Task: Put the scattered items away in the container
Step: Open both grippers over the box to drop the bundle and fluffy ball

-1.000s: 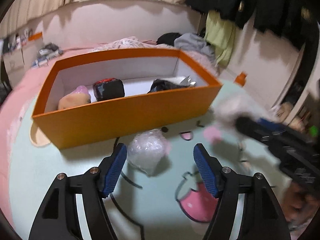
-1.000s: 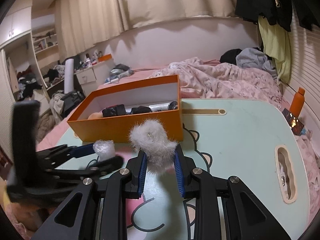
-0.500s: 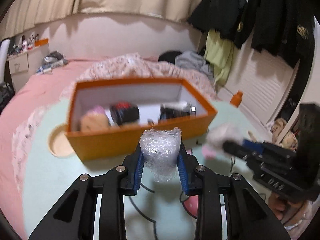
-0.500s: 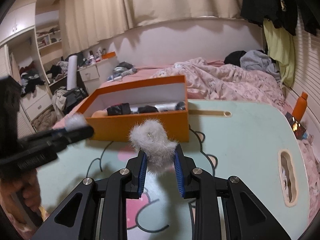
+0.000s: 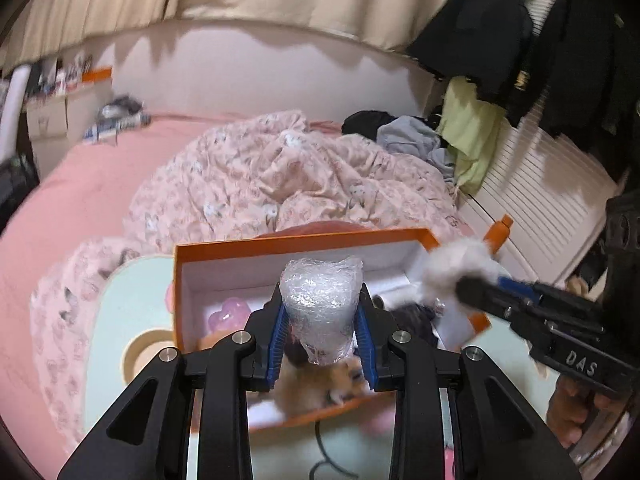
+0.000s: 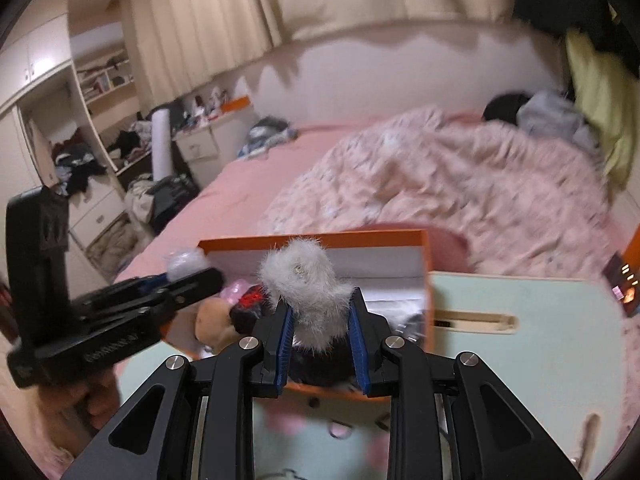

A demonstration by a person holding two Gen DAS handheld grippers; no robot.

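My left gripper [image 5: 322, 332] is shut on a wad of clear bubble wrap [image 5: 320, 304], held above the open orange box [image 5: 304, 242]. My right gripper [image 6: 320, 320] is shut on a white fluffy ball [image 6: 308, 288], also over the orange box [image 6: 320, 238]. Each gripper shows in the other's view: the right gripper [image 5: 460, 280] with its fluff at the box's right end, the left gripper [image 6: 188, 270] with its wrap at the box's left end. Inside the box lie a pink heart-shaped piece [image 5: 228, 314], a tan plush [image 6: 210, 320], a black and red item [image 6: 250, 304] and dark items.
The box stands on a pale green table [image 6: 540, 340] with a cartoon print and a slot handle [image 6: 476, 320]. Behind it is a bed with a pink floral quilt [image 5: 300, 176]. An orange bottle [image 5: 498, 234] stands at the right. A hand [image 5: 576, 412] holds the right gripper's grip.
The left gripper shut on the bubble wrap and lifted it off the table. Both grippers rose and moved forward, from in front of the box to above its opening.
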